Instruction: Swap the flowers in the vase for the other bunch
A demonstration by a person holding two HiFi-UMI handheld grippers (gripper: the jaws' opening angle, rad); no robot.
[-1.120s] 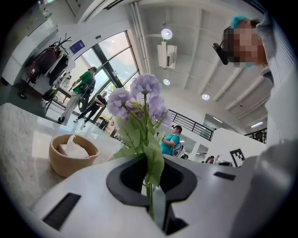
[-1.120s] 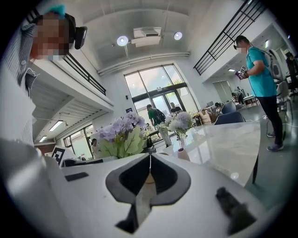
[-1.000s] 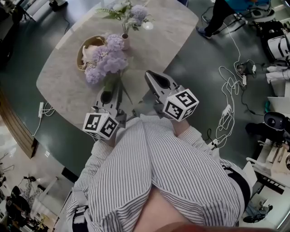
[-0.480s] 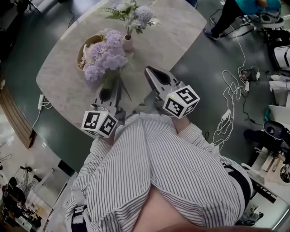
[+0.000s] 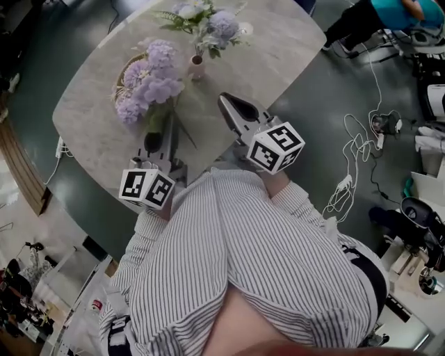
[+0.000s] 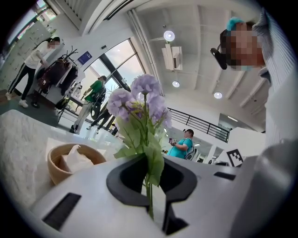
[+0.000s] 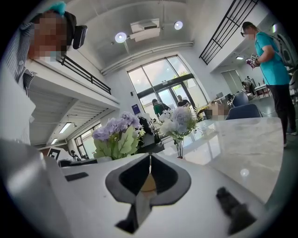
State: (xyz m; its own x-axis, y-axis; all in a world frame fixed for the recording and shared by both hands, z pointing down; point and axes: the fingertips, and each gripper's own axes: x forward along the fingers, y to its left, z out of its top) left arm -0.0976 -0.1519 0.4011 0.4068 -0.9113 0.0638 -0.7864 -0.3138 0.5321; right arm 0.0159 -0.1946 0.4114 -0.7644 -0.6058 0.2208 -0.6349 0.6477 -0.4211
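Lilac artificial hydrangea heads on green leaves and a thin stem make up the lilac bunch (image 5: 146, 80), which the left claw (image 5: 161, 131) grips by the stem; the left gripper view shows its jaws nearly together on that stem (image 6: 149, 195), with the blooms standing upright above. In the head view the bunch lies at 11 o'clock on the marble tabletop (image 5: 278, 49), its heads over a round wooden bowl (image 5: 119, 78). A small pink vase (image 5: 197, 67) stands just beside the bunch at its 2 o'clock and holds the pale bunch (image 5: 208, 21), white and mauve with feathery green. The right claw (image 5: 222, 101) is at 5 o'clock of the vase, jaws together and gripping nothing.

The lilac heads cover most of the bowl in the head view. The stem's lower end is lost inside the left claw. The striped shirt (image 5: 243, 264) hides the near edge of the tabletop. In the right gripper view the vase cannot be made out below the pale bunch (image 7: 179, 118).

Compared with a second ago, the lilac bunch has shifted toward 9 o'clock, further from the vase and deeper over the bowl. The right claw has drawn nearer the vase.
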